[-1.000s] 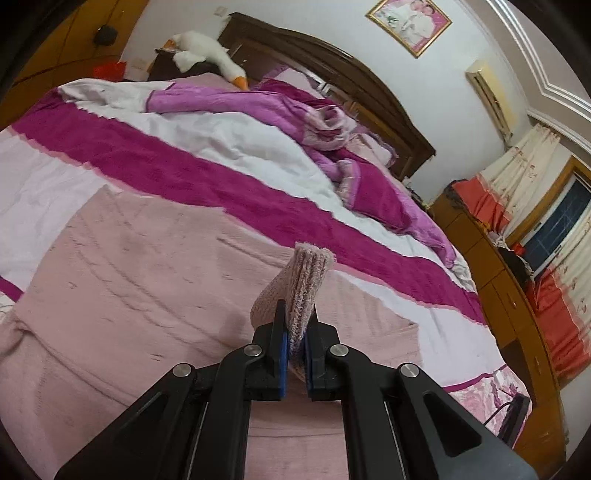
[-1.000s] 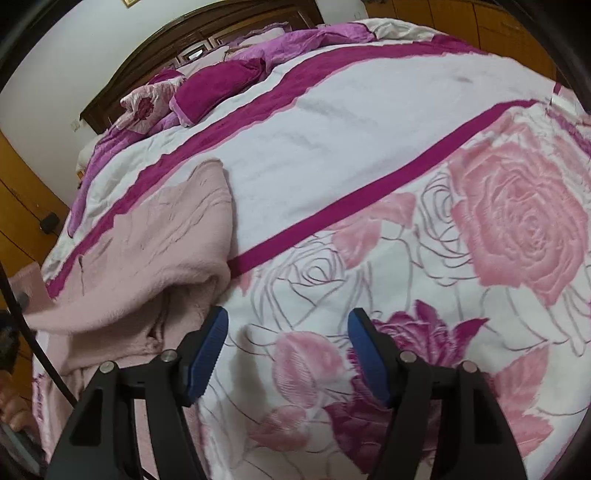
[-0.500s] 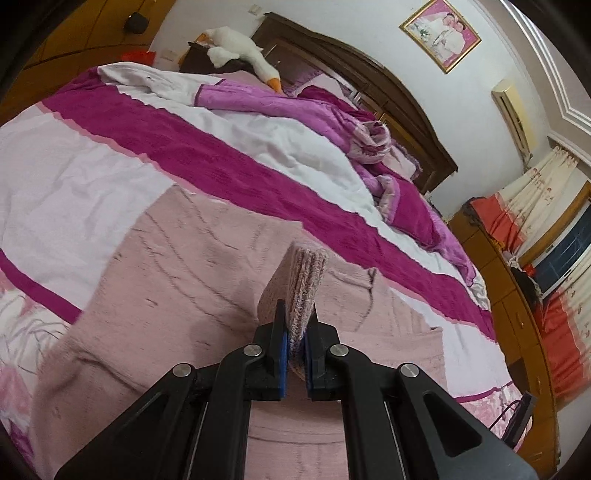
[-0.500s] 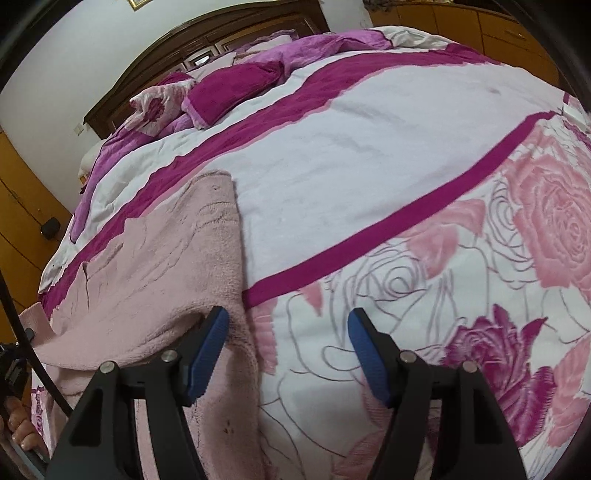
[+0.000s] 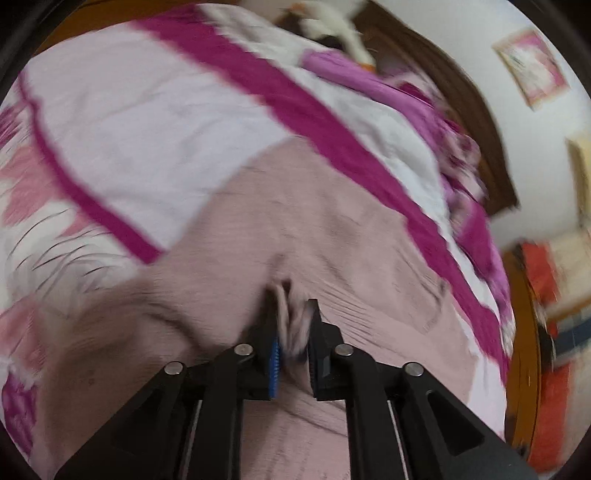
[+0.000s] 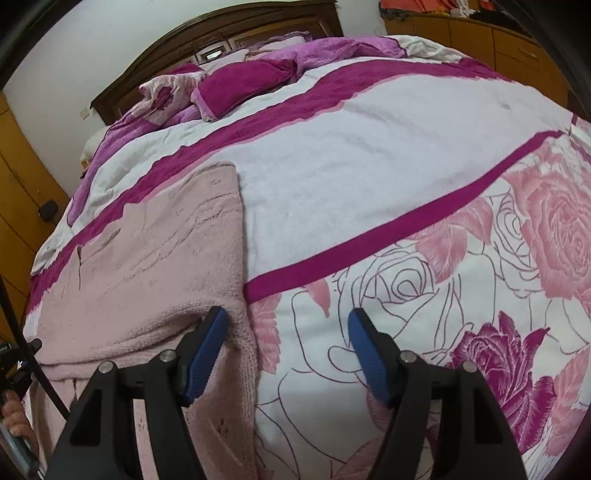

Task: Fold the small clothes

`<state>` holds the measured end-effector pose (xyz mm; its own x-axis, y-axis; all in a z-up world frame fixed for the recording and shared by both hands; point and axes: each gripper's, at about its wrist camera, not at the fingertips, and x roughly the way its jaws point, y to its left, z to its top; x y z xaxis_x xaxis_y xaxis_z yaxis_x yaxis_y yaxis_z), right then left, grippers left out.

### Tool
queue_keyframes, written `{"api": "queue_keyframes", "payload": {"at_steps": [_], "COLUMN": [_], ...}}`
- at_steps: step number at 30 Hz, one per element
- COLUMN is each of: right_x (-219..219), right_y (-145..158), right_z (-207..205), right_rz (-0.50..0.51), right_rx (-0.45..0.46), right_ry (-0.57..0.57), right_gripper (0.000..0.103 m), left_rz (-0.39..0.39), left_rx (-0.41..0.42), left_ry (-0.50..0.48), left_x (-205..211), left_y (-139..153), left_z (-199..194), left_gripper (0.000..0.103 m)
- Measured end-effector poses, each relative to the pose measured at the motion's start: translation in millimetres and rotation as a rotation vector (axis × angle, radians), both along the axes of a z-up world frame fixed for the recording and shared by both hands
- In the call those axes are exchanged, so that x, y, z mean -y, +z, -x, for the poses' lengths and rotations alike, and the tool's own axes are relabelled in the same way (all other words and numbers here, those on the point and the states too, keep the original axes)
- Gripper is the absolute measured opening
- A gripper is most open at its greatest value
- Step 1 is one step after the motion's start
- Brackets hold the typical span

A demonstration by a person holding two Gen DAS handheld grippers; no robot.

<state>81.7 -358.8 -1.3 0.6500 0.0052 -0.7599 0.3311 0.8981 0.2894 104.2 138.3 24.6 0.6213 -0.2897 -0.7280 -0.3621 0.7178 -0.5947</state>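
A pale pink knitted sweater lies spread flat on a bed covered by a white quilt with magenta stripes and a pink rose print. It sits toward the near edge of the bed, its far edge reaching the broad magenta stripe and its straight side edge running alongside the plain white band of the quilt.

The left claw is clamped on a bunched fold of the pink knit, which stands up as a narrow ridge between the black fingers with their blue pads. This view is blurred, so the fold's exact shape is hard to read; the rest of the sweater spreads out beyond the fingertips.

The right claw stands with its jaws wide apart and nothing between the pads. Its left finger lies over the sweater's side edge, near a ribbed strip of knit that runs toward the near edge of the bed; whether it touches the cloth cannot be told. Its other finger is above the rose print.

At the far end of the bed lie crumpled purple and magenta bedding and a dark wooden headboard. A white plush goose rests near the headboard in the left wrist view.
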Motion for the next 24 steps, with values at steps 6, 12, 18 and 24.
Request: {"api": "queue_keyframes", "payload": {"at_steps": [6, 12, 18, 24], "right_x": [2.1, 0.0, -15.9, -42.5], "right_y": [1.3, 12.9, 68.7, 113.2], "right_z": [3.3, 9.7, 81.4, 158.4], "right_rz": [-0.003, -0.032, -0.097, 0.017], "right_rx": [-0.009, -0.04, 0.03, 0.121], "right_ry": [0.023, 0.01, 0.05, 0.18], "right_gripper": [0.071, 0.071, 0.071, 0.079], "left_rz": [-0.093, -0.141, -0.204, -0.133], "left_rx": [0.019, 0.029, 0.09, 0.104], "left_ry": [0.062, -0.052, -0.239, -0.288], "left_x": [-12.0, -10.4, -7.0, -19.4], "left_y": [12.7, 45.6, 82.2, 83.9], "left_z": [7.2, 19.7, 76.4, 137.5], "left_gripper": [0.001, 0.008, 0.009, 0.014]}}
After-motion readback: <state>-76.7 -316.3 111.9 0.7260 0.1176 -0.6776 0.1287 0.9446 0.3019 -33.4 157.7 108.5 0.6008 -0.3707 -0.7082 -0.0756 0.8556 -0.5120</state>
